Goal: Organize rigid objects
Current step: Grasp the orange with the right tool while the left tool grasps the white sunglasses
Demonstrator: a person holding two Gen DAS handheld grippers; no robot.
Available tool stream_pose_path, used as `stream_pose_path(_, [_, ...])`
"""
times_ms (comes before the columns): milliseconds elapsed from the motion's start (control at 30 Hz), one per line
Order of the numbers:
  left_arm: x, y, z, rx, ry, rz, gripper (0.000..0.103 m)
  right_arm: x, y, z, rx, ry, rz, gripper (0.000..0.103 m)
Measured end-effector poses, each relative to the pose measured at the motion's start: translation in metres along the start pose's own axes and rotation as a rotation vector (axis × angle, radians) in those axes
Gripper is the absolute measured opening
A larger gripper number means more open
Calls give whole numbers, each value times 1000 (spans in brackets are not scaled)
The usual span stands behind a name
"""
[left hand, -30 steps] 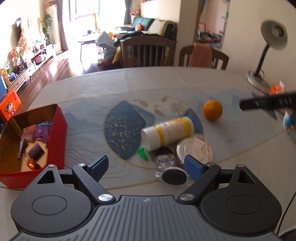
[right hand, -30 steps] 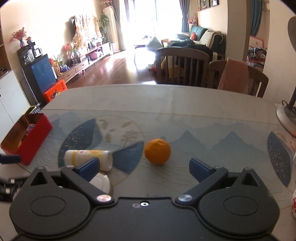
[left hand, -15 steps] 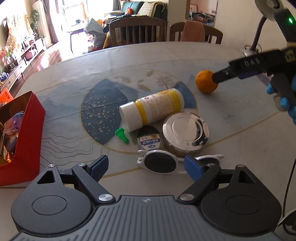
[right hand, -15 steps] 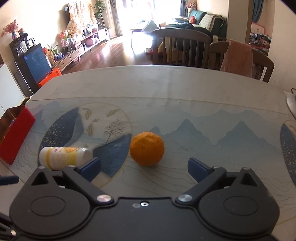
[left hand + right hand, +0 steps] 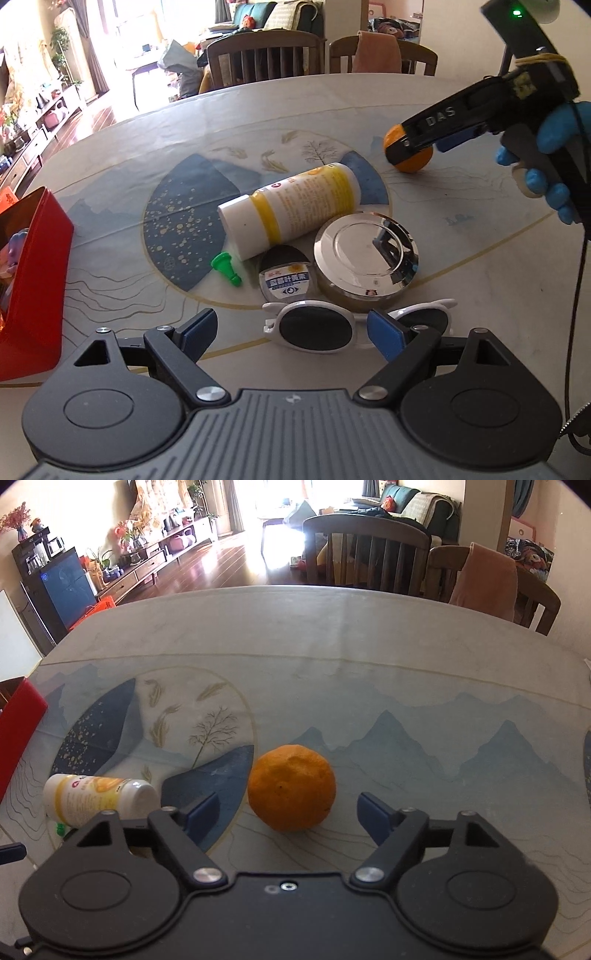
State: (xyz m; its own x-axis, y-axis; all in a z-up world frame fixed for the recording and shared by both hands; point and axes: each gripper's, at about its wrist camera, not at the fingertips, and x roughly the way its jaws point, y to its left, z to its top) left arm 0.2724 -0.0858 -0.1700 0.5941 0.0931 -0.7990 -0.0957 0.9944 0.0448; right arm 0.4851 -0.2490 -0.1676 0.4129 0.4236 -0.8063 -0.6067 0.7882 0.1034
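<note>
Right gripper [image 5: 286,812]: closing, pads clear of orange [image 5: 291,787].
Left gripper [image 5: 291,330]: apart over sunglasses [image 5: 332,326].
Risk: off-centre squeeze rolls orange away.

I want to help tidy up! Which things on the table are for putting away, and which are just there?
To put away: orange, bottle, sunglasses, round tin, green cap, small jar; red box takes them.

Just there: chairs, pink towel.
</note>
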Motion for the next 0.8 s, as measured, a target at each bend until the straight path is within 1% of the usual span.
stream_pose_path(167, [2, -5, -1, 22, 10, -12, 69, 6, 1, 1, -6, 9, 5, 74])
stream_pose_path(200, [3, -5, -1, 22, 14, -18, 66, 7, 2, 1, -8, 9, 4, 72])
stream_pose_path(267, [4, -5, -2, 22, 20, -21, 60, 6, 1, 1, -10, 9, 6, 67])
stream_pose_path(300, [4, -5, -2, 22, 20, -22, 59, 7, 1, 1, -11, 10, 5, 67])
stream_pose_path(333, [4, -5, -2, 23, 20, -25, 56, 6, 1, 1, -11, 9, 3, 65])
stream_pose_path(433, [4, -7, -2, 34, 20, -20, 56, 5, 0, 1, -11, 1, -14, 53])
stream_pose_path(667, [3, -11, -1, 66, 20, -24, 55, -1, 1, -6, -6, -2, -8, 52])
stream_pose_path(800, [0, -7, -2, 51, 22, -24, 55, -11, 2, -18, 10, 8, 7, 52])
